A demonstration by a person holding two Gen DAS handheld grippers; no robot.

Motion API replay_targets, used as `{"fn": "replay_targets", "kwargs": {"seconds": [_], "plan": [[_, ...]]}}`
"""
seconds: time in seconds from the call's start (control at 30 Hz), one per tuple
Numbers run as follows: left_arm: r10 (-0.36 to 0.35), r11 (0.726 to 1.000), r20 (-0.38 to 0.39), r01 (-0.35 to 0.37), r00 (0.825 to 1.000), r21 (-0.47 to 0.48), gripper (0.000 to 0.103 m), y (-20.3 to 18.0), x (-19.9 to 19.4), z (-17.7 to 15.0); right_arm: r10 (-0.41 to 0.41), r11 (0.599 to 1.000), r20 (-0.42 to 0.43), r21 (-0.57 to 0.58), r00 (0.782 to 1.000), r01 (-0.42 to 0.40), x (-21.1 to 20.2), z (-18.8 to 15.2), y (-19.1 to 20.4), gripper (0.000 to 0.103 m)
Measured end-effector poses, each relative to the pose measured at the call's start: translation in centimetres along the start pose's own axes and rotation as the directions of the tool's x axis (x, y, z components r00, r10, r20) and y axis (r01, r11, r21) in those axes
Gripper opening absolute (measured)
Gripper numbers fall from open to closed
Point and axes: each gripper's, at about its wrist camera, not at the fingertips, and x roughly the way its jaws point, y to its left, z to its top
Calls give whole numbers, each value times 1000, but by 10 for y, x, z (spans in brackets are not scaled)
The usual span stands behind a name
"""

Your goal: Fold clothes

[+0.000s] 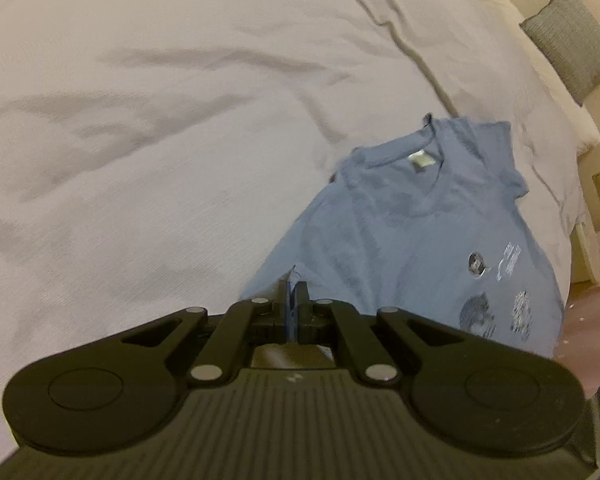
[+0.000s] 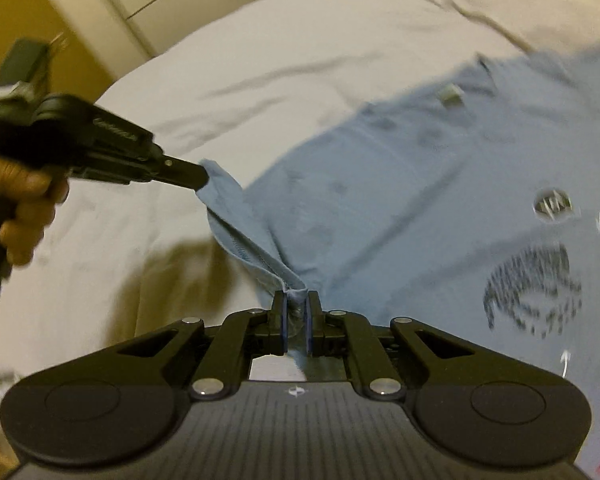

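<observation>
Right wrist view: right gripper (image 2: 296,308) pinches the blue T-shirt (image 2: 420,184) hem at lower centre, left gripper (image 2: 202,174) clamps it mid-left. Uneven pulling could skew the fold!

My left claw (image 1: 293,304) and right claw (image 2: 296,316) are matt black plastic with shiny metal rivets (image 1: 206,372) and ribbed housings, pinching a soft matt light-blue knit cotton t-shirt (image 1: 412,236) with flat printed graphics, on a wrinkled white cloth bedsheet (image 1: 160,120), near a coarse-woven grey pillow (image 1: 572,40).
</observation>
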Motion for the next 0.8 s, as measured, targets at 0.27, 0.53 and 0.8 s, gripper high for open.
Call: {"fn": "replay_targets", "kwargs": {"seconds": [0.27, 0.53, 0.8], "plan": [[-15, 997, 119, 24, 993, -75, 32, -1, 5, 6, -10, 998, -40, 65, 999, 12, 3, -4, -24, 21], [26, 995, 16, -27, 1000, 91, 32, -10, 22, -11, -17, 995, -54, 93, 998, 22, -8, -9, -31, 21], [199, 959, -1, -195, 980, 207, 26, -13, 64, -9, -26, 997, -59, 68, 998, 30, -8, -13, -33, 21]]}}
